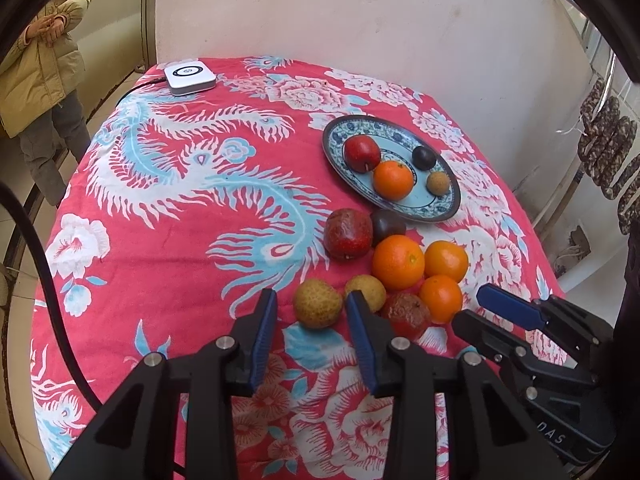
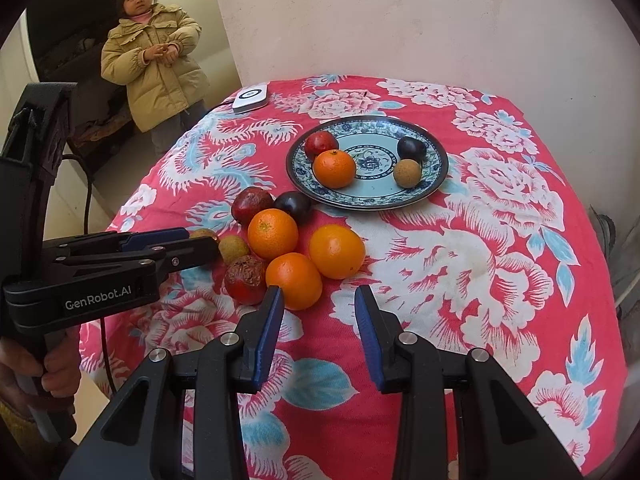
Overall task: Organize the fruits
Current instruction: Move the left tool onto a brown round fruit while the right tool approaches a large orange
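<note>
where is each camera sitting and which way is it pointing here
Left wrist: sits on the left gripper, low over the near table edge, facing the loose fruit and plate; its own open fingers flank a tan fruit, and the right gripper shows at right.
Right wrist: sits on the right gripper, further right, facing the nearest orange and plate; the left gripper and the holding hand show at left.
Shared: plate, loose fruit, white device, red floral cloth, onlooker.
</note>
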The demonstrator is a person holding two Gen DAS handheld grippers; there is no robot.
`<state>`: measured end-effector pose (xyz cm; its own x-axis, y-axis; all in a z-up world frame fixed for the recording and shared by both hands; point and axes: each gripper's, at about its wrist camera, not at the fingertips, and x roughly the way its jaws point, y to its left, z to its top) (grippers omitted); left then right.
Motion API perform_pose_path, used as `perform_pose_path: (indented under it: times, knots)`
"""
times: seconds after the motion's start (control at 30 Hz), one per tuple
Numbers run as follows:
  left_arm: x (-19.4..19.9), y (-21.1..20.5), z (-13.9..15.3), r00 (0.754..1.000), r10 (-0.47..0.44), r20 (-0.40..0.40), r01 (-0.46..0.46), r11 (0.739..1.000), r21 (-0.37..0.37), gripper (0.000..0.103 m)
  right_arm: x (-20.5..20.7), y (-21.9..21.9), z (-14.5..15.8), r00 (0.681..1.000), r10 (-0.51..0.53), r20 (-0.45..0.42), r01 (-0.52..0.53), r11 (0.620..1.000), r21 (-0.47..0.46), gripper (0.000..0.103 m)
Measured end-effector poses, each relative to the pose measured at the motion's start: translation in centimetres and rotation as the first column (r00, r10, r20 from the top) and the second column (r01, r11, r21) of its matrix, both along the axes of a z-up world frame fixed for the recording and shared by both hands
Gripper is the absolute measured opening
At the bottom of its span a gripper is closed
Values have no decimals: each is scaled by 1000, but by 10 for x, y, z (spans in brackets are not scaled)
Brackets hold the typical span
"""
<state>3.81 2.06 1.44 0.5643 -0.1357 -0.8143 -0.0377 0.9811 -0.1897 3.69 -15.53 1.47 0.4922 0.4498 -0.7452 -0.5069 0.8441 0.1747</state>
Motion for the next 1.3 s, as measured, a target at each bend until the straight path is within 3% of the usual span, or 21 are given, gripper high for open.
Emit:
perform_pose_path:
  times: [0.27, 0.5, 1.23, 1.3]
  knots:
    - [1, -2, -6, 1000, -10, -12, 9, 1000, -25, 28, -1, 7, -5, 1000, 24, -9, -24, 1000, -1, 38]
    - [1, 3, -5, 1000, -2, -9, 2, 998, -55, 28, 0, 10, -8, 999, 31, -14, -31, 999, 5, 38]
    - [-3, 2, 4, 1000, 7, 1, -7, 999, -44, 28, 6, 12, -13, 999, 32, 26, -32, 999, 18, 38]
    - [-3, 2, 5, 1000, 9, 3, -9, 999, -39, 28, 5, 12, -14, 999, 43, 31, -44, 999, 26, 34]
